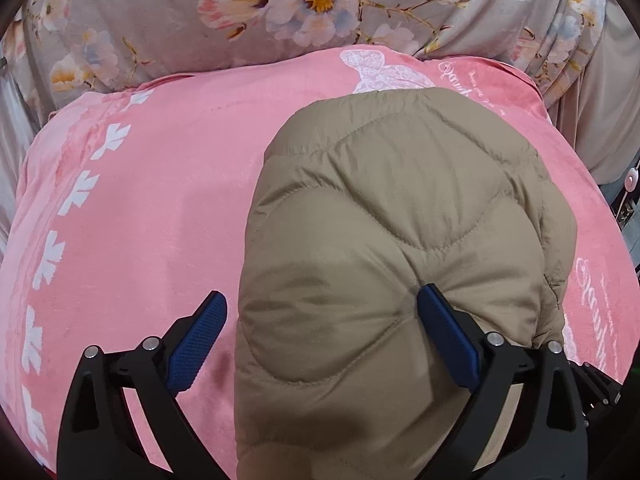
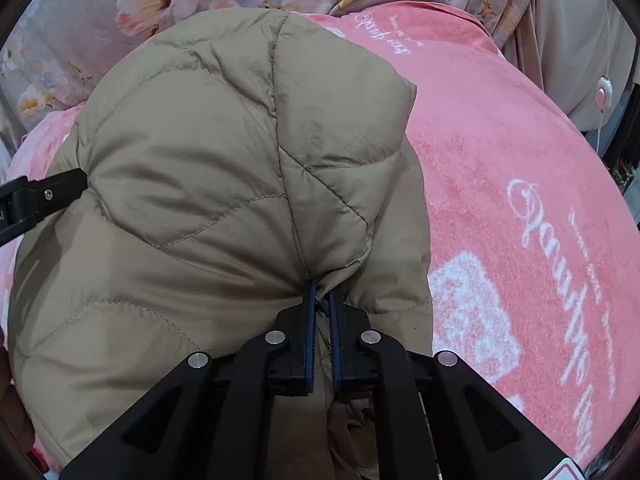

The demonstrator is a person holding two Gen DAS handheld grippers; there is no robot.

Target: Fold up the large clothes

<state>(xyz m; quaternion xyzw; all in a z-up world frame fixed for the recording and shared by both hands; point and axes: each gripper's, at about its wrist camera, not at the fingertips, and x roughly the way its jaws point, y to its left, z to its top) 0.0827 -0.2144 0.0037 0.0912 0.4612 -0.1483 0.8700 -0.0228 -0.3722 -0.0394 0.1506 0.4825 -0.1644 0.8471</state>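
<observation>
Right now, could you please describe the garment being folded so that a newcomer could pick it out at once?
Start from the pink blanket spread below the grey flowered bedding. On it lies a puffy tan jacket, folded into a bundle. It is the only plain, quilted thing there, with curved stitch lines and no print.

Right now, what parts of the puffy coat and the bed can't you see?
- Left wrist view: the tan jacket runs off the bottom edge; its near end is cut off.
- Right wrist view: the right gripper covers the fabric it pinches.
- Both views: the jacket hides the pink blanket beneath it.
</observation>
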